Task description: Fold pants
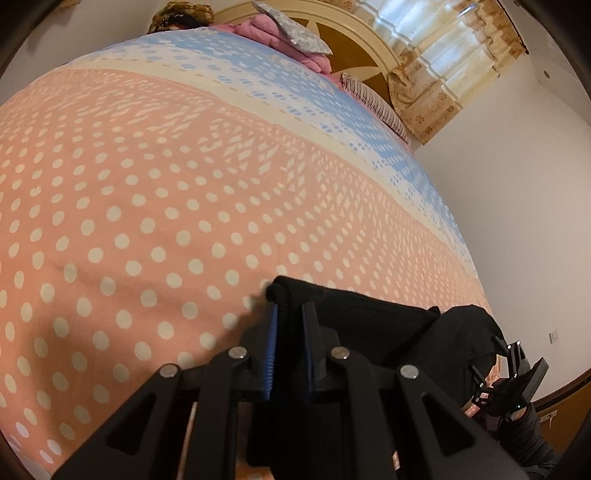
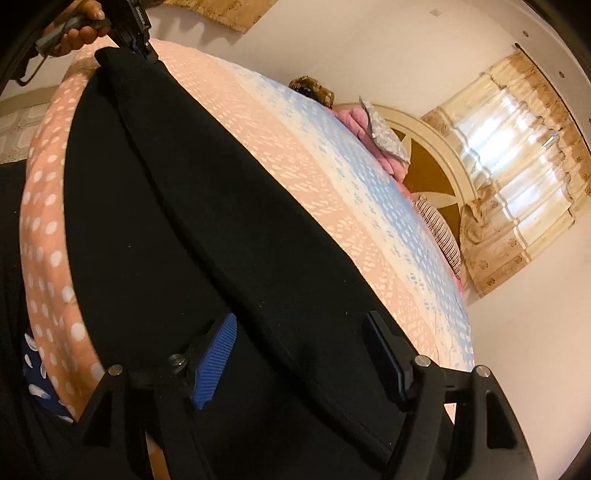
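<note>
While the black pants (image 2: 192, 206) lie stretched along the near edge of the bed (image 1: 147, 184), each end of them sits at one of the two grippers. At the far end in the right wrist view, the left gripper (image 1: 290, 314) has its blue pads nearly together, pinching a folded corner of the dark cloth between them; a hand (image 2: 79, 27) grips its handle at the top left of that view. From the left wrist view the same corner rises just off the pink dotted sheet (image 1: 110, 240), and the rest of the pants runs off to the right as a dark band. The right gripper (image 2: 299, 328) stands with its jaws wide apart, one blue pad (image 2: 216, 360) on the left and a dark finger on the right, both resting over the cloth without pinching it; the pants pass flat between and under them. Beyond the pants the sheet turns from pink to cream to blue. A pink blanket (image 1: 258, 27) and a striped pillow (image 2: 439, 229) lie by the headboard (image 1: 369, 44), with a curtain (image 2: 517, 177) behind.
</note>
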Demonstrator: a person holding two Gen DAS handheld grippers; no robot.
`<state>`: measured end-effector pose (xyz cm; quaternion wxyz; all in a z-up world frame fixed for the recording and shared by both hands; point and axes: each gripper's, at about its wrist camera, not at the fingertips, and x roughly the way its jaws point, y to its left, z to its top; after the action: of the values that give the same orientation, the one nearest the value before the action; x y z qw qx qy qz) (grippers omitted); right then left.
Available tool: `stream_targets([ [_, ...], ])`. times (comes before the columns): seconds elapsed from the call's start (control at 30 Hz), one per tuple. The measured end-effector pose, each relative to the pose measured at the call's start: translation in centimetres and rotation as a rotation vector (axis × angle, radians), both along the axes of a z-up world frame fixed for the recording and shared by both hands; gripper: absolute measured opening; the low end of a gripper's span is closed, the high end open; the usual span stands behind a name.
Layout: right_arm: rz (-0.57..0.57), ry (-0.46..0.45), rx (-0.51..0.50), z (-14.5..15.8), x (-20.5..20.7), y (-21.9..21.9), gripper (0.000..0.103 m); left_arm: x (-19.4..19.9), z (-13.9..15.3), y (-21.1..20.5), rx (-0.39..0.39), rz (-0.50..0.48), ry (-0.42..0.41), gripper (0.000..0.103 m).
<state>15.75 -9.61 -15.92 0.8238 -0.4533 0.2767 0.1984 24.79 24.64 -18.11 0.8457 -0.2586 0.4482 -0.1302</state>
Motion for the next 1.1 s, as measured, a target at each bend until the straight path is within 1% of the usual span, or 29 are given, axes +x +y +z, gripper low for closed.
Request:
stream_targets([
  [0.03,0.006,-0.012,-0.017,-0.3,0.2,0.3,0.053,0.1,-0.1,-0.1,0.007,0.0,0.002,0.014],
  [0.07,0.007,-0.022,-0.033,-0.5,0.4,0.5,0.046,0.2,-0.3,-0.1,0.012,0.001,0.006,0.014],
  [0.13,-0.011,-0.007,-0.052,-1.1,1.3,0.8,0.027,0.3,-0.8,0.1,-0.002,0.007,0.014,0.014],
  [0.2,-0.008,0.019,-0.055,-1.5,1.9,1.0,0.019,0.3,-1.1,0.3,-0.017,0.011,0.016,0.015],
  [0.23,-0.002,0.018,-0.059,-1.5,1.8,1.0,0.006,0.3,-1.2,0.4,-0.02,0.012,0.016,0.016],
  [0.27,-0.002,0.041,-0.055,-1.5,1.7,1.0,0.002,0.2,-1.3,0.4,-0.021,0.012,0.017,0.017],
  [0.4,0.009,0.095,-0.002,0.3,0.0,0.2,0.001,0.1,-1.3,0.6,-0.025,0.008,0.014,0.017],
  [0.47,0.013,0.106,0.01,1.0,-1.0,-0.2,0.001,0.1,-1.3,0.5,-0.026,0.01,0.015,0.017],
  [0.57,0.022,0.146,0.022,1.8,-2.7,-0.9,0.001,0.1,-1.3,0.7,-0.028,0.011,0.016,0.017],
  [0.67,0.029,0.183,0.014,1.4,-3.7,-1.2,0.001,-0.1,-1.2,0.7,-0.033,0.015,0.017,0.017],
  [0.83,0.033,0.253,-0.006,-1.1,-4.2,-1.0,0.001,-0.1,-1.2,0.8,-0.033,0.023,0.02,0.017],
  [0.9,0.042,0.219,-0.036,-1.8,-4.5,-0.7,0.001,0.0,-1.3,0.9,-0.034,0.025,0.021,0.017],
  [1.03,0.036,0.233,-0.022,-1.4,-4.3,-0.6,0.001,0.1,-1.1,1.1,-0.025,0.032,0.019,0.017],
  [1.1,0.032,0.246,0.02,-0.3,-4.4,-1.0,0.001,0.1,-0.8,1.1,-0.018,0.03,0.012,0.017],
])
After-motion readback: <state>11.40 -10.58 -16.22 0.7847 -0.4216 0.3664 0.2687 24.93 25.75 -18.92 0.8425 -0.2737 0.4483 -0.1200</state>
